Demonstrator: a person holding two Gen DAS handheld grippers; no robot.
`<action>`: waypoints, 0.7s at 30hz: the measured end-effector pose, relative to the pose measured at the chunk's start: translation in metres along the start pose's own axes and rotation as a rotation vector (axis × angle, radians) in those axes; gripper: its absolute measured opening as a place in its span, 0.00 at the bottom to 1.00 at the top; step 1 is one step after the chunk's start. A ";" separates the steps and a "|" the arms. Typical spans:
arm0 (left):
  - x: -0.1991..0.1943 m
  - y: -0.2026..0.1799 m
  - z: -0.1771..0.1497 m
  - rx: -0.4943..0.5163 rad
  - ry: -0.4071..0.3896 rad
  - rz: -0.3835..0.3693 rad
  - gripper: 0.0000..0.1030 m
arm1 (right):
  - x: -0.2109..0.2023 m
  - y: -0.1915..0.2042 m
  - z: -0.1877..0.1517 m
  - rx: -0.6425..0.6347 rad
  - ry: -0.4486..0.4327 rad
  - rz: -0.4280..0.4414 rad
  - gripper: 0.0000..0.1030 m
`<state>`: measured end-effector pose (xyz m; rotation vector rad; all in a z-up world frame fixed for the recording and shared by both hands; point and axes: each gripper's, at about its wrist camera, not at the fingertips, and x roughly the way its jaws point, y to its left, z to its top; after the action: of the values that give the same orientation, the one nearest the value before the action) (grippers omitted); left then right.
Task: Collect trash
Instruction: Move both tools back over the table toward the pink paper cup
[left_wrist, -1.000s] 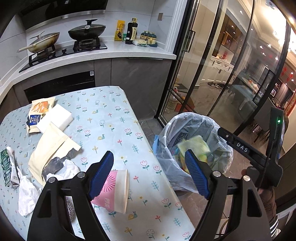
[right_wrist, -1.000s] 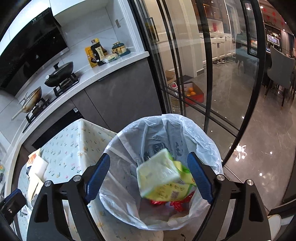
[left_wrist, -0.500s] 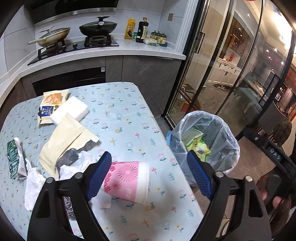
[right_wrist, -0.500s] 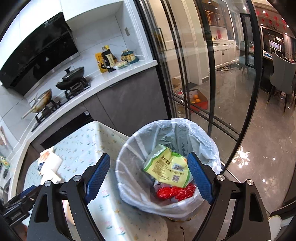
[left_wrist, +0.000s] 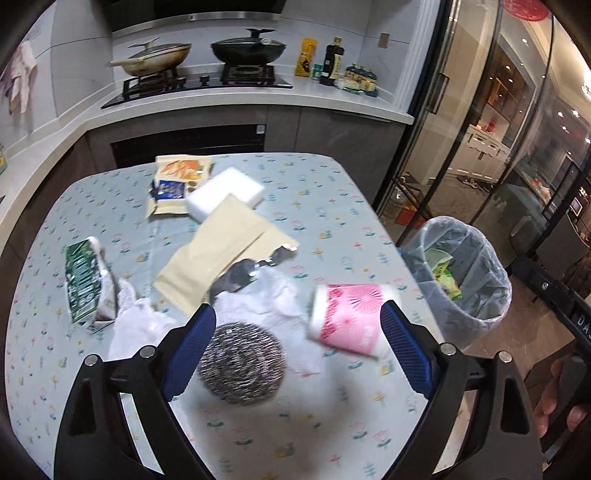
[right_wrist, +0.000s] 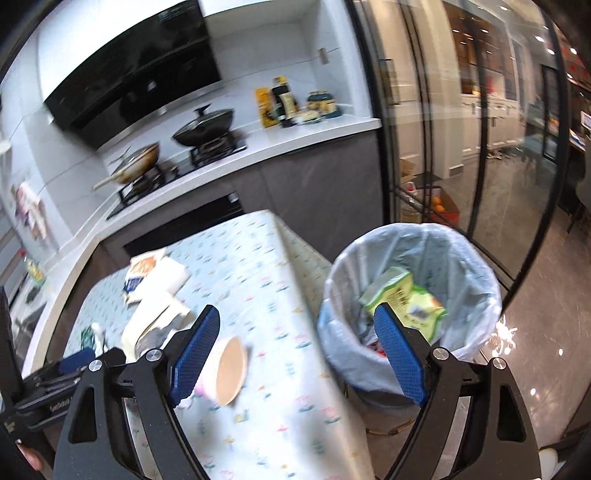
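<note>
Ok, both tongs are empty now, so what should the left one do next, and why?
Probably ease the left tongs forward and right to close on the pink cup. They are open and empty, the cup lies on its side near the table edge closest to the bin, and it is partly between the fingers already.

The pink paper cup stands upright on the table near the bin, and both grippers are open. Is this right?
Not quite. The pink paper cup lies on its side on the table, as the left wrist view shows. It is near the bin, and both grippers, left and right, are open.
</note>
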<state>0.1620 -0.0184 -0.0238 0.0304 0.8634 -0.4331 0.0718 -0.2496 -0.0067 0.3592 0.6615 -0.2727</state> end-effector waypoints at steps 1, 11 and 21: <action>-0.001 0.008 -0.003 -0.004 0.002 0.010 0.84 | 0.002 0.007 -0.003 -0.013 0.009 0.008 0.80; -0.004 0.062 -0.033 -0.063 0.045 0.047 0.86 | 0.026 0.049 -0.032 -0.044 0.102 0.061 0.80; 0.011 0.064 -0.051 -0.046 0.097 0.026 0.90 | 0.052 0.061 -0.057 -0.033 0.177 0.071 0.66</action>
<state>0.1549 0.0459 -0.0750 0.0204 0.9670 -0.3895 0.1018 -0.1781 -0.0666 0.3773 0.8245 -0.1628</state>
